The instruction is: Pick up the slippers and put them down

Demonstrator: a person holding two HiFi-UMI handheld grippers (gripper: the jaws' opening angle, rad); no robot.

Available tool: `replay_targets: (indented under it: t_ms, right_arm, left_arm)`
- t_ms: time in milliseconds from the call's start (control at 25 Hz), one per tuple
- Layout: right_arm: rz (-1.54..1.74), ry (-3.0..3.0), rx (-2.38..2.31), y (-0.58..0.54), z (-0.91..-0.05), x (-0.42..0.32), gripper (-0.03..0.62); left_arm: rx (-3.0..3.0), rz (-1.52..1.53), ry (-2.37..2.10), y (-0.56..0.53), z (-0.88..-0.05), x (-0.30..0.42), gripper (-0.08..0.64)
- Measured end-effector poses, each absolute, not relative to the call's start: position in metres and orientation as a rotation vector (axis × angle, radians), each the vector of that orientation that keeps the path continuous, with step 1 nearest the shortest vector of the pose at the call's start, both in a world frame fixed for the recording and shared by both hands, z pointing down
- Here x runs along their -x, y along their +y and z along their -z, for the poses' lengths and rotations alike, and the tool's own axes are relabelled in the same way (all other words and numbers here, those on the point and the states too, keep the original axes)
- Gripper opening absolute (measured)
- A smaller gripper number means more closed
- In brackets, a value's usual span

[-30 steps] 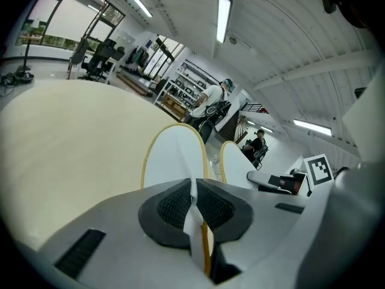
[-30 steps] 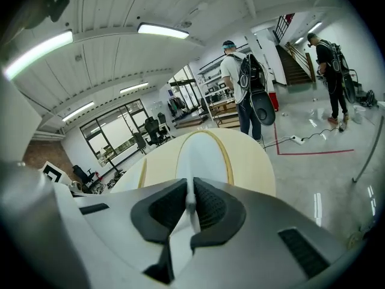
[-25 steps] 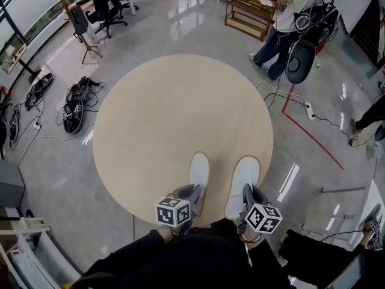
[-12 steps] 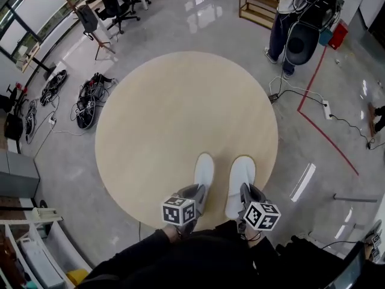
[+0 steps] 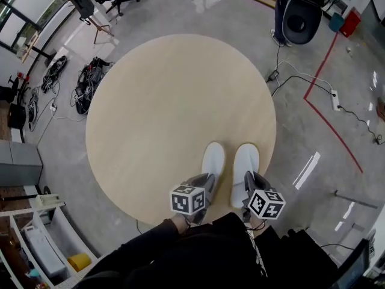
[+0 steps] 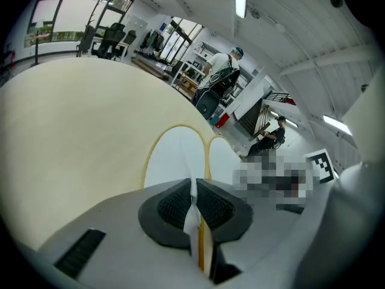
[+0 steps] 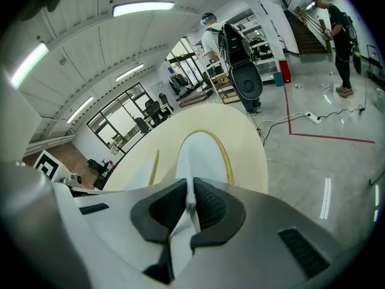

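Two white slippers lie side by side near the front edge of a round beige table (image 5: pixel 156 101). My left gripper (image 5: pixel 207 182) is shut on the heel of the left slipper (image 5: pixel 213 159); in the left gripper view the white edge of that slipper (image 6: pixel 174 158) is pinched between the dark pads (image 6: pixel 171 206). My right gripper (image 5: pixel 248 182) is shut on the heel of the right slipper (image 5: pixel 245 161), and the right gripper view shows its thin heel edge clamped, the slipper (image 7: pixel 201 152) stretching ahead over the table. Both slippers are low over or on the tabletop; I cannot tell which.
Grey polished floor surrounds the table. Cable bundles and gear (image 5: pixel 87 83) lie to the left, a red floor line (image 5: pixel 325 119) and a power strip (image 5: pixel 334 100) to the right. A person (image 5: pixel 289 5) with a backpack stands at the far right near shelves.
Both grippers, still clamped on the slippers, have moved forward and down over the table. The slippers now sit further in from the table's front edge, and closer together.
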State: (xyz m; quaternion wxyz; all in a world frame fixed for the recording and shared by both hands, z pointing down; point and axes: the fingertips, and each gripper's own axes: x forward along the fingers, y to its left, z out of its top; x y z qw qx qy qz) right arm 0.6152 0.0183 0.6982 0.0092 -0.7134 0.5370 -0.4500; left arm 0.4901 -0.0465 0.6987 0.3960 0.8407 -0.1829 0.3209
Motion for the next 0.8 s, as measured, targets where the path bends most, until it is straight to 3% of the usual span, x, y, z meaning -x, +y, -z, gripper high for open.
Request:
replay_targets:
  t_ms: [360,800]
  right_arm:
    - [1.412,1.667,2.246,-0.004,-0.725,-0.664,0.034]
    - [1.464,1.619,2.159,-0.017,-0.751,-0.673,0.034]
  left_arm:
    - [-2.099,-0.847,-0.500,-0.061,-0.730,-0.543,0.032]
    - [-2.091,-0.858,-0.491,-0.070,-0.752,-0.571,0.034]
